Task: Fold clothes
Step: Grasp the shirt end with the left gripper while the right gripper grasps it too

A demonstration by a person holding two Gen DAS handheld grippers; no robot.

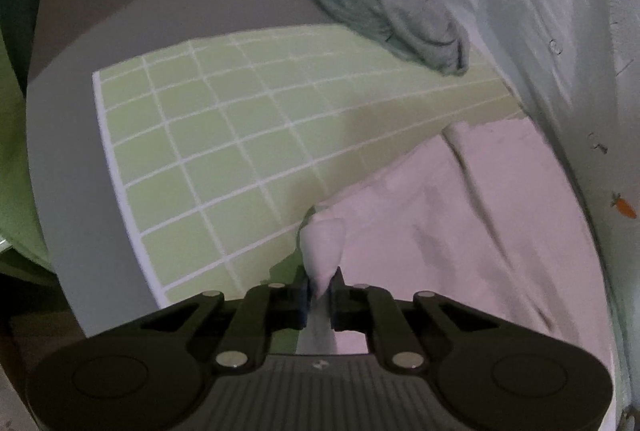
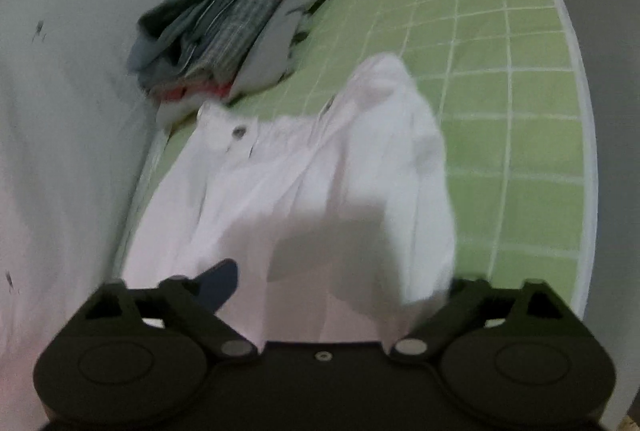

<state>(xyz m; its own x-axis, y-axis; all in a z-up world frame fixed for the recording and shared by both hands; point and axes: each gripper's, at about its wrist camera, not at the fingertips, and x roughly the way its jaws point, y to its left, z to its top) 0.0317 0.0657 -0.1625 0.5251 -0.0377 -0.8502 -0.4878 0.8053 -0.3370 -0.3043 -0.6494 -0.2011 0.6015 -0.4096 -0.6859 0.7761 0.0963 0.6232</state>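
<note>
- Work surface: a grey table [image 1: 100,31] carries a green cutting mat [image 1: 224,135] ruled with a white grid; a pale wall closes the far side in the right wrist view.
- Task item: a white garment [image 2: 304,183] with a button at its waistband, probably shorts or trousers, lies spread across the near part of the mat, bunched and raised at its far end.
- Left gripper [image 1: 320,295]: the jaws are nearly closed and pinch a small peak of the white fabric between the pads. Judgement: an edge or corner is held this way so that it can be lifted and carried over the rest of the garment.
- Right gripper [image 2: 336,283]: the jaws stand wide apart with the garment between and in front of them. One blue finger pad [image 2: 220,281] shows on the left side; the other finger is hidden behind cloth. No grip on the fabric is visible.
- Surroundings: a stack of clothes [image 2: 224,43], grey, checked and red, sits at the far corner of the mat against the wall, just beyond the waistband. A crumpled grey-green cloth [image 1: 392,19] overlaps the mat's far edge in the left wrist view.
- Obstruction: a pale carrot-print shirt [image 1: 540,51] with buttons fills the right of the left view, close beside the garment, and limits room there.
- Motion blur softens the right view.
</note>
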